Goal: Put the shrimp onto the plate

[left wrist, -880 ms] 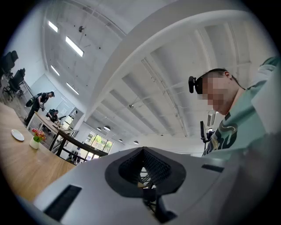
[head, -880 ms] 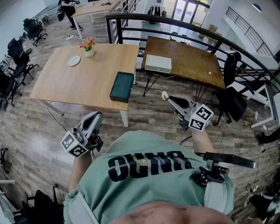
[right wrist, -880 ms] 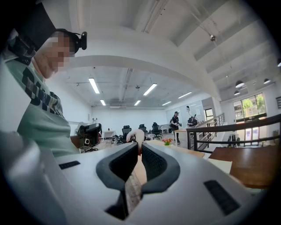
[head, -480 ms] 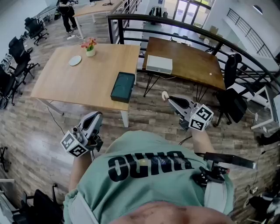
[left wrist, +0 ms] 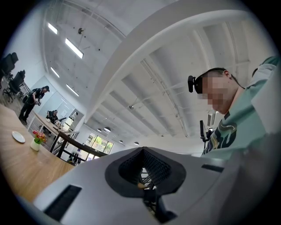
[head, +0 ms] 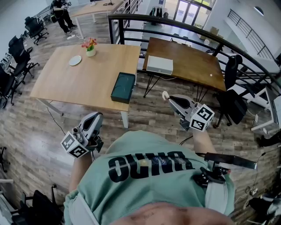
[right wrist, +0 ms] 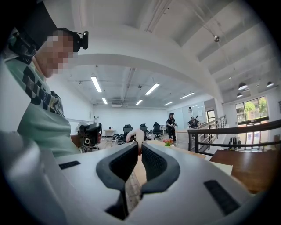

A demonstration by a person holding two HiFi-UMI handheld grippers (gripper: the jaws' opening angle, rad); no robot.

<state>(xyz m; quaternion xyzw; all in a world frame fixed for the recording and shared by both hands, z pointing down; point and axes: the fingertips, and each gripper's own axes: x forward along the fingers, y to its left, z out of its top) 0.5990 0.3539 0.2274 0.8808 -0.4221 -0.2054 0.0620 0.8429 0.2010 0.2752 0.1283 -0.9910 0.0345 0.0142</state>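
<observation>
Open office, light tabletop (head: 88,81) well ahead with plate (head: 74,60) on far corner; right claw (head: 167,97) nipped on shrimp (right wrist: 135,135) at the very tips, left claw (left wrist: 142,151) closed down on nothing; likely failure: shrimp slipping out mid-carry from that shallow tip hold.

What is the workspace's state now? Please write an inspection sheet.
Surface: light wooden table, ahead.
Job's things: shrimp in right claw; white plate on the table.
Clutter: flower pot, dark tray, both on the table.
Grippers: left claw shut, empty; right claw shut on shrimp.
Cables: perhaps a thin cable on the floor by the table's leg.
Surroundings: dark table with white box, railing, office chairs, another person.
</observation>
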